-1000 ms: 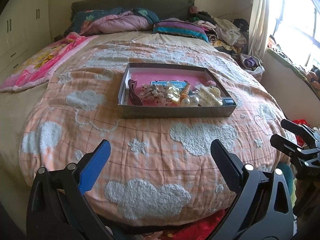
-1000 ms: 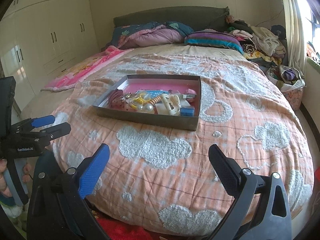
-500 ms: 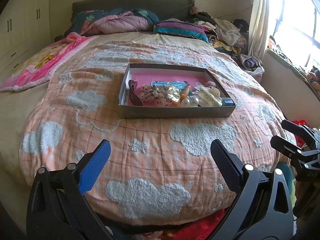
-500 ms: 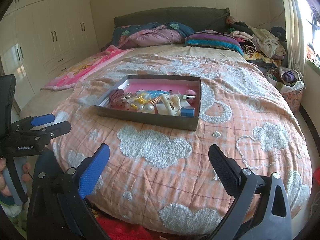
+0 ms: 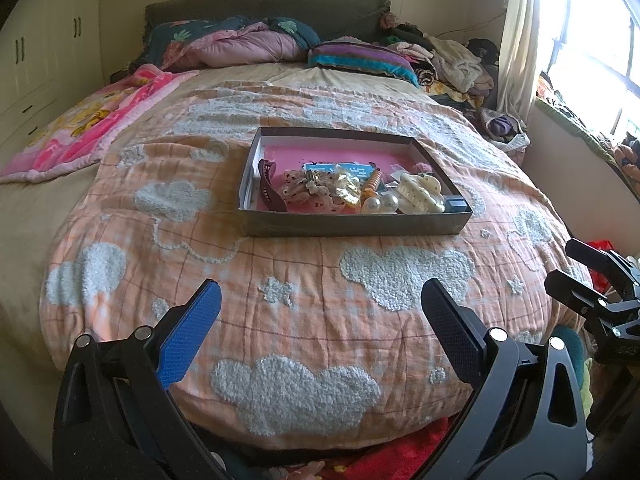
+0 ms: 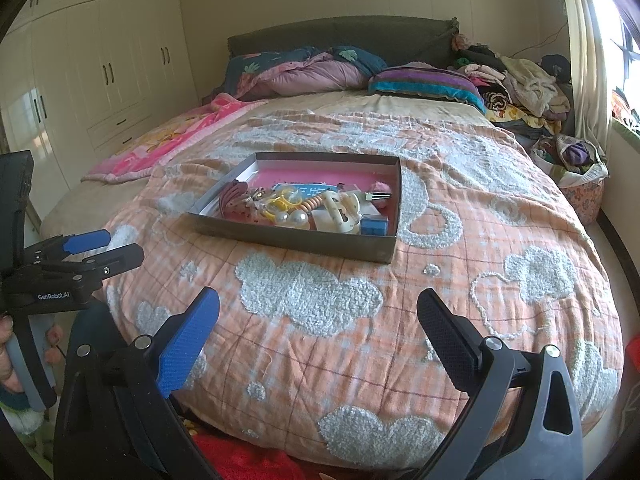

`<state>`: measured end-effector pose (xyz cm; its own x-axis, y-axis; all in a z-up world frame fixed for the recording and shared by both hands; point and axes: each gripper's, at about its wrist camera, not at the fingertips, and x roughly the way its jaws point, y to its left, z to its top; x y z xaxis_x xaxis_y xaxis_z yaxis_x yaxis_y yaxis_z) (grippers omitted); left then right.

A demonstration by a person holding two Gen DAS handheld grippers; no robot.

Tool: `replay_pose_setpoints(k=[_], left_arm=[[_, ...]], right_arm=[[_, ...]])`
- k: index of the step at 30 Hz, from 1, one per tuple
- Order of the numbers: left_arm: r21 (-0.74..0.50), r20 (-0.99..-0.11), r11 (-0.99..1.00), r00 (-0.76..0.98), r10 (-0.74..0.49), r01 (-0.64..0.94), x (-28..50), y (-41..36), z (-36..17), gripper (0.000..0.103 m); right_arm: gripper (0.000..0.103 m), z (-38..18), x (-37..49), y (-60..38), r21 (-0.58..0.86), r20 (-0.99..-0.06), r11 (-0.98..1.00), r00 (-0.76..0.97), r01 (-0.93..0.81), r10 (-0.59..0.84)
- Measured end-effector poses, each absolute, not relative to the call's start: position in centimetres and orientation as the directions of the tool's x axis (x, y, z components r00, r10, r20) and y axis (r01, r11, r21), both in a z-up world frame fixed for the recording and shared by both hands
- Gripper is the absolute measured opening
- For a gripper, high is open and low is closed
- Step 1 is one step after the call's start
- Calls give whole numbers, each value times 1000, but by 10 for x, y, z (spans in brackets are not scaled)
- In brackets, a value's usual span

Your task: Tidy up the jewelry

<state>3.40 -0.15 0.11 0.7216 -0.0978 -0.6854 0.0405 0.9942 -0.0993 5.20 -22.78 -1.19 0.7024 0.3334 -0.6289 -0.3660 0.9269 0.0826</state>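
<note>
Box (image 5: 352,224) lies at frame centre, long axis crosswise, ahead of both wide, empty hand-held grippers: left (image 5: 320,320), right (image 6: 318,320); neither clearly nearer.

A home bedroom: quilted bed (image 5: 280,288) with pillows (image 5: 360,58), built-in wardrobes (image 6: 100,80), heaped clothes (image 6: 520,84), curtained window (image 5: 516,40).

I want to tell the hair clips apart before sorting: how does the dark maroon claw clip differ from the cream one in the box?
The dark maroon plastic claw clip lies at the left end of the shallow grey cardboard box; the cream plastic claw clip lies near the right end. The maroon one looks narrower and curved, the cream one broader and chunkier. Both are toothed claw clips resting loose on the pink lining, untouched by either gripper.
</note>
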Motion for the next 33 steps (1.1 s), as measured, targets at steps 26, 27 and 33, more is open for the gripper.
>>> replay_pose_setpoints(k=[26, 27, 33], left_arm=[[-165, -685, 983, 706, -177, 86, 38, -3, -3, 94], [-159, -689, 984, 706, -165, 75, 40, -2, -3, 94], [-152, -715, 988, 691, -102, -11, 56, 12, -12, 94]], right_arm=[[99, -11, 63, -235, 74, -650, 939, 697, -337, 302], [99, -12, 67, -238, 75, -653, 941, 697, -330, 297], [99, -19, 91, -254, 77, -673, 958, 695, -275, 254]])
